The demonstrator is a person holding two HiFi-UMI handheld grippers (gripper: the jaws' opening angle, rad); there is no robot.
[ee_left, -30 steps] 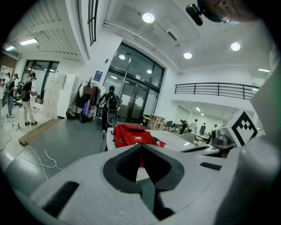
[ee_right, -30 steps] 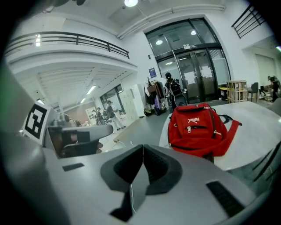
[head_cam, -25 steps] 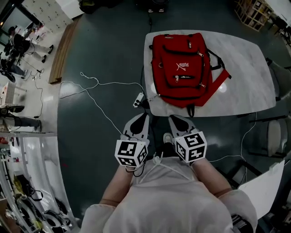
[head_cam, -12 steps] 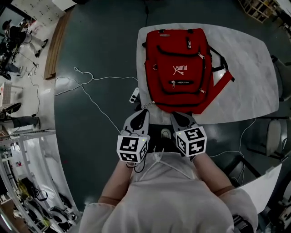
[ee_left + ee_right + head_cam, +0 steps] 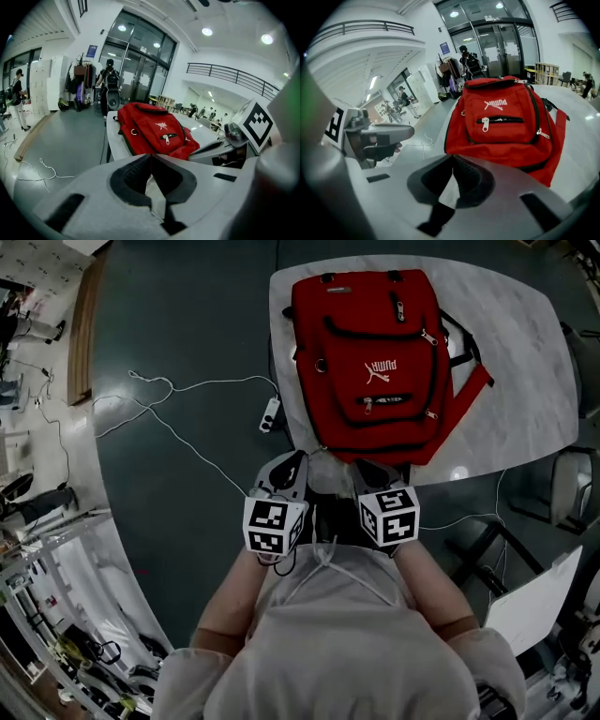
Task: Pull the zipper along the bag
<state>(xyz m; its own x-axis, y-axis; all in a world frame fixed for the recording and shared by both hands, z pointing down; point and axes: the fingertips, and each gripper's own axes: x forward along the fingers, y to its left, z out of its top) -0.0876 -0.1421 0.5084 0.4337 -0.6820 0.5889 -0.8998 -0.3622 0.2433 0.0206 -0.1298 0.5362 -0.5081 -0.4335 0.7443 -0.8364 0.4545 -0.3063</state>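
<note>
Tabletop (image 5: 525, 381), pale and marbled with rounded corners, standing on a dark floor (image 5: 187, 315) in a large hall. Glass doors (image 5: 136, 70) and a railed balcony (image 5: 234, 75) close the far side.

Red bag (image 5: 375, 362) lying flat on the tabletop, front upward, at 12 o'clock from the person. Its body lies close to the table's 9 o'clock edge and its lower end near the 6 o'clock edge. One red strap (image 5: 472, 395) lies spread on the surface at 3 o'clock of the bag. The front-pocket zipper pull (image 5: 485, 124) sits at the left end of its track in the right gripper view.

Left gripper (image 5: 289, 470) and right gripper (image 5: 372, 476) are held side by side at the table's near edge, not touching the bag. Each has its jaws clenched together with nothing between them.

Bare tabletop lies at 3 o'clock of the bag. Open floor extends at 9 o'clock, crossed by a white cable (image 5: 178, 427) that runs toward a power strip (image 5: 269, 415) beside the table edge. A chair (image 5: 572, 493) stands at 4 o'clock of the table.
</note>
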